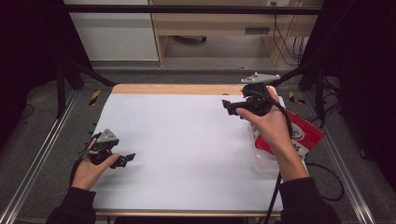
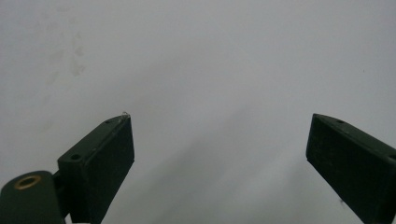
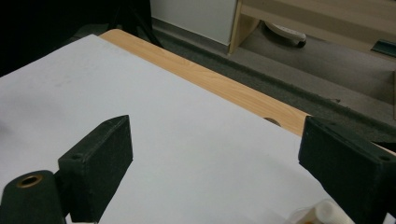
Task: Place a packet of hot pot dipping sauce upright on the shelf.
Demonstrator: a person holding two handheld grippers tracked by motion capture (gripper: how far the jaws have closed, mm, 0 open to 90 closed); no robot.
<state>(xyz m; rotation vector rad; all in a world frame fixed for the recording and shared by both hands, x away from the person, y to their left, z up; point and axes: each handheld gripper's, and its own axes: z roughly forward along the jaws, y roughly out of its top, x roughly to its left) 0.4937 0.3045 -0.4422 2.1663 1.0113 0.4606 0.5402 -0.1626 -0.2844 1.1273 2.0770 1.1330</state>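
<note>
High view, counter: a wooden counter [image 1: 177, 88] under a white sheet [image 1: 187, 149]; bare wood shows as a strip along the far edge.
High view, left gripper: left gripper [image 1: 125, 160] low over the near left part of the sheet, held in the left hand [image 1: 88, 170], jaws pointing toward the middle of the counter; grey three-cornered plate on top.
High view, right gripper: right gripper [image 1: 229, 106] raised over the far right part of the sheet, held in the right hand [image 1: 268, 123], jaws pointing left; cable trailing down along the forearm.
High view, nearest thing: a red-and-white packet [image 1: 306, 133] lies at the right edge of the counter, partly under the right forearm; a clear plastic piece [image 1: 264, 156] sits just beside it on the sheet. Print on the packet too small to read.
High view, jaw gap: hard to judge on either gripper from this angle.

Left gripper view, jaws: spread wide, nothing between them.
Left gripper view, ground: plain white sheet [image 2: 201, 70] with a few faint smudges at upper left, not visible from above.

Right gripper view, jaws: spread wide, nothing between them; white sheet [image 3: 187, 154] below.
Right gripper view, far edge: wood strip of the counter [image 3: 224, 86] runs diagonally, with dark floor and pale furniture beyond.
Right gripper view, bottom right corner: a small white, clear-plastic object [image 3: 322, 212] just beside the right-hand jaw, apart from it; cannot tell what it is.
</note>
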